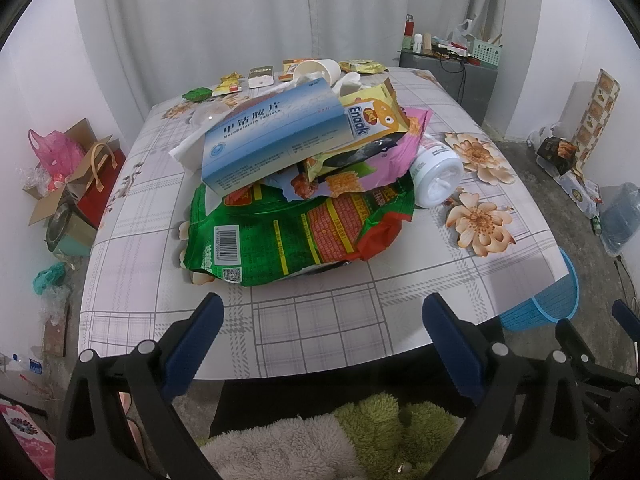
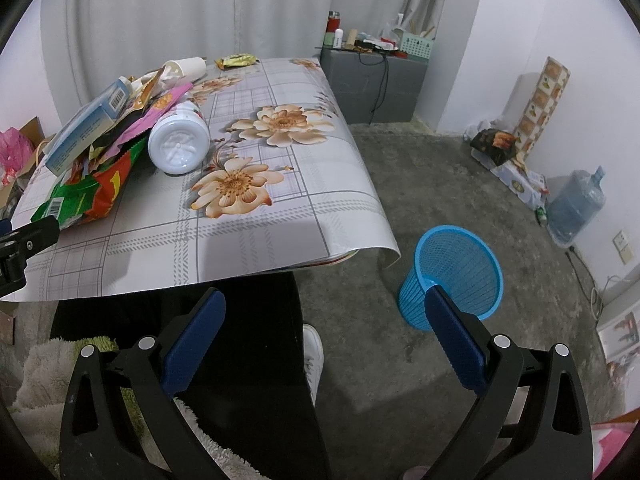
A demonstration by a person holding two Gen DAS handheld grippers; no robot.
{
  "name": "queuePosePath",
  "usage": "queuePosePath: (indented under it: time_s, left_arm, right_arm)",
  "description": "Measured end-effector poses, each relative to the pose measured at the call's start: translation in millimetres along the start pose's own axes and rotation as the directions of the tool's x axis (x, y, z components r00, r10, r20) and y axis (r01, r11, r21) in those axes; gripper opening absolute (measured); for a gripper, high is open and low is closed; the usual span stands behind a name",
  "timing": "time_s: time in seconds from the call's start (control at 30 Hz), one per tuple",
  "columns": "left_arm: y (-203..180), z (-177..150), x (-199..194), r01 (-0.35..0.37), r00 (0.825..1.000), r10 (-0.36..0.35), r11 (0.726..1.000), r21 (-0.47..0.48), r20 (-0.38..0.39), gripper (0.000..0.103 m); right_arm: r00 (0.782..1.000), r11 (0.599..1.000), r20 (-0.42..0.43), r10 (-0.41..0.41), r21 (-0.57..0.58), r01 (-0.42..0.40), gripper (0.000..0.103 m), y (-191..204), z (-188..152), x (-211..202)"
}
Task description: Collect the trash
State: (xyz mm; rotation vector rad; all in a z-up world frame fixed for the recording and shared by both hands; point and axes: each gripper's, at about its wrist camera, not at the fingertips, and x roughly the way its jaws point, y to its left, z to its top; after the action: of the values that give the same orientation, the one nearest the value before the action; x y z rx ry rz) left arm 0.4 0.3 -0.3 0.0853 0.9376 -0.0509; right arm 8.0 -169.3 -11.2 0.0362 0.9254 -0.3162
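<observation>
White curtains [image 1: 240,20] hang behind the table [image 2: 280,208]. The floor [image 2: 440,184] is grey concrete. A grey cabinet [image 2: 372,80] stands in the corner.

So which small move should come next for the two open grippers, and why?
Probably move the left gripper forward to the blue-and-white cardboard medicine box. It lies on top of the wrapper pile, both grippers are open and hold nothing, and the blue mesh plastic bin on the floor looks empty.

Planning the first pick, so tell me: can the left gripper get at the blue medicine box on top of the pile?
Probably yes. The left gripper is open and the blue medicine box tops the pile, with only bare tablecloth between; nothing covers it.
</observation>
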Motion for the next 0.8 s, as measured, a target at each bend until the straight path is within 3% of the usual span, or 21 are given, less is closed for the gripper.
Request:
queuePosePath:
  time_s: [0.8]
  left_arm:
    - [-0.8, 1.1, 0.2, 0.020, 1.000, -0.020, 1.000, 0.000, 0.003, 0.097]
  right_arm:
    - [1.000, 1.000, 0.004, -0.005, -0.002, 0.005, 0.095, -0.6, 3.5, -2.7]
